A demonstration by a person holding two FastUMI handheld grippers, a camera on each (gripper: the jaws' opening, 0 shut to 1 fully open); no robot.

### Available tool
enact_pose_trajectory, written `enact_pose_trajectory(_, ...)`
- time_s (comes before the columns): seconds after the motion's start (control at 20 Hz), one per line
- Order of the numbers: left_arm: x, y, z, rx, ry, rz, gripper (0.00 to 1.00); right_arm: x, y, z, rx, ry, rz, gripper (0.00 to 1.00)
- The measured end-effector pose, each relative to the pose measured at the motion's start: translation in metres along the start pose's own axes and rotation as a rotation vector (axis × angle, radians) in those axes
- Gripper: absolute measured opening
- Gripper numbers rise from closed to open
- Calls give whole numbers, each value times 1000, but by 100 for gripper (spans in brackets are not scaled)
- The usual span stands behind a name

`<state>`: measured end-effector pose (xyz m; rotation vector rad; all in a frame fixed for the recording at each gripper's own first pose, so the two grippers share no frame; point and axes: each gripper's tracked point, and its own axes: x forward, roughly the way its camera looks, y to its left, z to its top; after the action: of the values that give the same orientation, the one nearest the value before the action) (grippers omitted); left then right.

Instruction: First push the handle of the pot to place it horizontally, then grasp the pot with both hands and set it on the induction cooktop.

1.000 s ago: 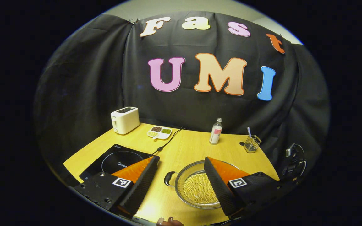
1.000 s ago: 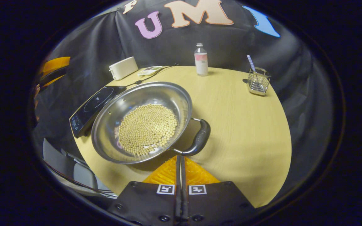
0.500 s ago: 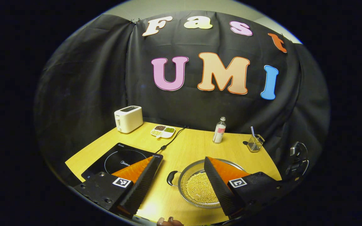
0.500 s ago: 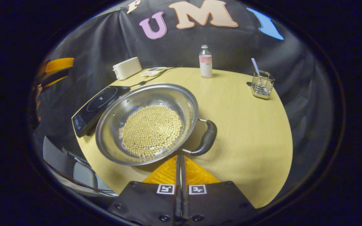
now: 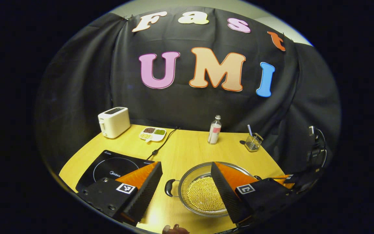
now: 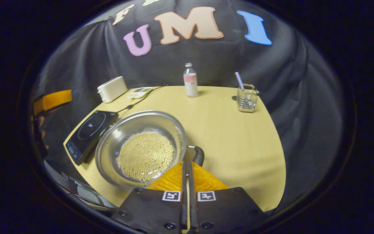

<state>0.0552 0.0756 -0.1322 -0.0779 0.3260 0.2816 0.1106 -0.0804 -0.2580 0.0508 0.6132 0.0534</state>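
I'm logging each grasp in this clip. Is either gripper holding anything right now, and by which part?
Nothing is held. The left gripper is open above the table, clear of the pot. The right gripper is shut with nothing between its fingers, at the pot's handle.

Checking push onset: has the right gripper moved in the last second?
Yes. The right gripper advanced across the table toward the pot, its tips now overlapping the handle.

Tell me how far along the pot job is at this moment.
Early. Nothing looks finished: the pot of beans sits on the table beside the induction cooktop, not on it. In hand: the right gripper, fingers together, is at the pot's near handle, apparently for the push. The left gripper is open, holding nothing. Left: levelling the handle, the two-handed grasp, the transfer.
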Motion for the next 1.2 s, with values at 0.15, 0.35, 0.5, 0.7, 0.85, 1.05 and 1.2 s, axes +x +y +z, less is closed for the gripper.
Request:
enact_pose_trajectory(0.15, 23, 10, -23, -9, 69, -48, 98, 8, -1, 9, 63, -16, -65, 39)
enact_pose_trajectory(0.35, 43, 20, -44, -19, 132, -79, 98, 18, 1, 7, 57, 1, -112, 60)
enact_pose_trajectory(0.5, 53, 25, -59, -26, 168, -86, 98, 30, 7, 3, 33, 27, -112, 72)
enact_pose_trajectory(0.7, 68, 28, -81, -44, 222, -86, 98, 47, 10, -2, 12, 60, -118, 100)
enact_pose_trajectory(0.85, 78, 30, -98, -39, 259, -83, 98, 58, 7, -6, 9, 83, -124, 99)
enact_pose_trajectory(1.05, 95, 38, -118, -33, 304, -60, 98, 71, 0, -15, 22, 114, -142, 99)
enact_pose_trajectory(1.2, 106, 43, -133, -43, 344, -52, 98, 77, -2, -24, 50, 144, -143, 99)
